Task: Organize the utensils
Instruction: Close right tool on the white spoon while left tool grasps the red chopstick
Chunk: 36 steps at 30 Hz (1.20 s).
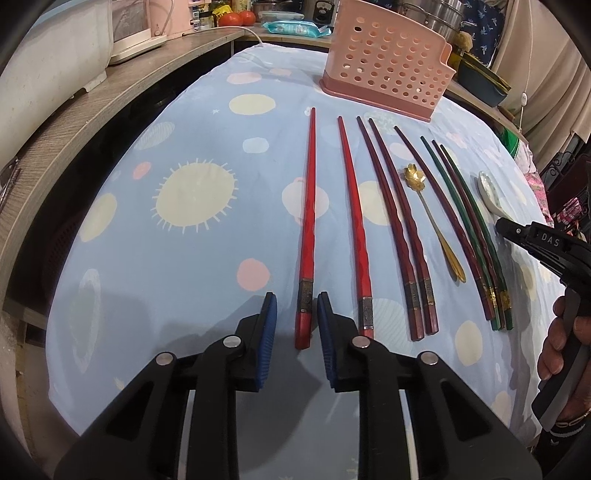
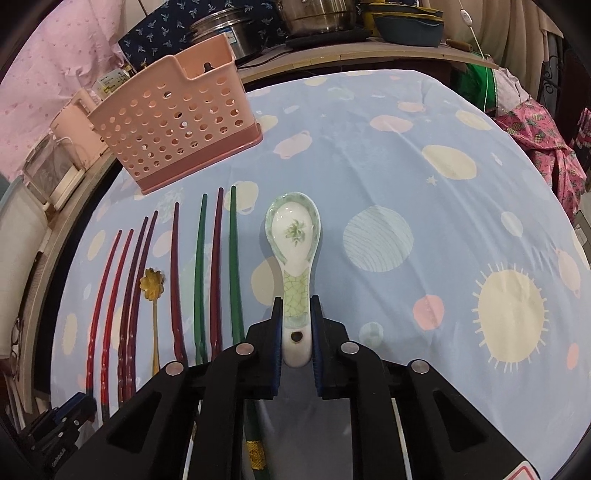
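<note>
The right hand-held gripper (image 2: 297, 325) squeezes the handle of the ceramic spoon (image 2: 295, 236), which lies on the counter (image 2: 424, 155) in front of the pink basket (image 2: 173, 122), likely to lift it. The left hand-held gripper (image 1: 296, 314) sits loose around a red chopstick (image 1: 308, 221), not touching.

Pink holder (image 1: 384, 62), perhaps green-crackled spoon (image 2: 295, 254)

I'm working in a home kitchen: steel pots (image 2: 317, 16) crowd the wooden counter (image 1: 122, 88) beside tomatoes (image 1: 238, 17), jars and a pale appliance (image 1: 136, 29), while a table under a blue planet-print cloth (image 2: 406, 177) carries chopsticks (image 1: 306, 229), spoons and a pink perforated utensil holder (image 1: 384, 62).
</note>
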Tool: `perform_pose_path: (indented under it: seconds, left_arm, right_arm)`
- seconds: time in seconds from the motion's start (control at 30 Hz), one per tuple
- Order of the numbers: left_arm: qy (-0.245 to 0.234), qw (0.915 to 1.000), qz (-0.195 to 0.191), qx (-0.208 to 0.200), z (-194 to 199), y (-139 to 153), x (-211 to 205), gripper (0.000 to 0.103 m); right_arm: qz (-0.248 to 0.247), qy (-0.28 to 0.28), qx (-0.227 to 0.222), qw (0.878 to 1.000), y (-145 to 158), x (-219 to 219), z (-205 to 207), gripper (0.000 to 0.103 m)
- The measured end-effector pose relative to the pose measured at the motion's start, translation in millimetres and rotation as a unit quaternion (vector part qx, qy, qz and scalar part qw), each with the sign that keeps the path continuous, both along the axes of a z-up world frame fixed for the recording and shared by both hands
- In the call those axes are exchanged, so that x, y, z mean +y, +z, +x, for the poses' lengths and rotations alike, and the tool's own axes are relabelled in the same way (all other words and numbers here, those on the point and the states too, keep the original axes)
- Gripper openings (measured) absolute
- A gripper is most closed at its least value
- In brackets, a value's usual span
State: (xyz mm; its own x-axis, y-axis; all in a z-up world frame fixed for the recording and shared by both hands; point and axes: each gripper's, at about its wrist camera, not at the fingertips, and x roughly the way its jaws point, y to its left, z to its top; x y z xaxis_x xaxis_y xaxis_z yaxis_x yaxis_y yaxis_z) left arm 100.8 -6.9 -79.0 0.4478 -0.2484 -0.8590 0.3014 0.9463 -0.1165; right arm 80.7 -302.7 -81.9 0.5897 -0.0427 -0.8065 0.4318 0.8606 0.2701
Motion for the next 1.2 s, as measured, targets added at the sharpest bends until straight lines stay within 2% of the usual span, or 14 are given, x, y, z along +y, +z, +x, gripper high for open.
perform_pose_path:
  seconds: [0.1, 0.3, 0.5, 0.7, 0.77, 0.8, 1.0, 1.2]
  left_arm:
    - [0.001, 1.0000, -0.002, 0.001, -0.2, -0.1, 0.5, 0.022]
    - [0.002, 1.0000, 0.002, -0.002, -0.7, -0.7, -1.3, 0.022]
    - [0.001, 1.0000, 0.001, -0.002, -0.8, -1.2, -1.0, 0.022]
    - [0.000, 1.0000, -0.005, -0.005, -3.6, -0.9, 0.6, 0.022]
    - [-0.002, 0.9999, -0.010, -0.004, -4.3, -0.7, 1.5, 0.011]
    - [-0.005, 0.9999, -0.017, 0.000, -4.9, -0.6, 2.3, 0.008]
    - [-0.010, 0.9996, -0.028, -0.003, -11.3, 5.1, 4.0, 0.007]
    - [-0.006, 0.9988, -0.038, -0.030, -16.2, 29.0, 10.1, 0.007]
  right_arm:
    - [0.015, -0.003, -0.016, 1.000, 5.9, -3.8, -3.9, 0.021]
    - [0.022, -0.010, -0.021, 0.999, 7.2, -12.0, -2.4, 0.021]
    - [0.033, -0.003, -0.012, 0.999, -5.0, -10.1, -1.1, 0.011]
    - [0.026, 0.000, -0.014, 1.000, -9.2, -5.4, -6.7, 0.010]
    - [0.023, 0.000, -0.014, 1.000, -7.7, -4.1, -9.0, 0.010]
    - [0.022, 0.001, -0.015, 1.000, -6.4, -3.5, -10.4, 0.010]
    - [0.007, -0.004, -0.025, 1.000, 7.8, -3.3, -21.2, 0.009]
    - [-0.011, -0.003, -0.043, 0.999, 32.2, -3.1, -33.1, 0.007]
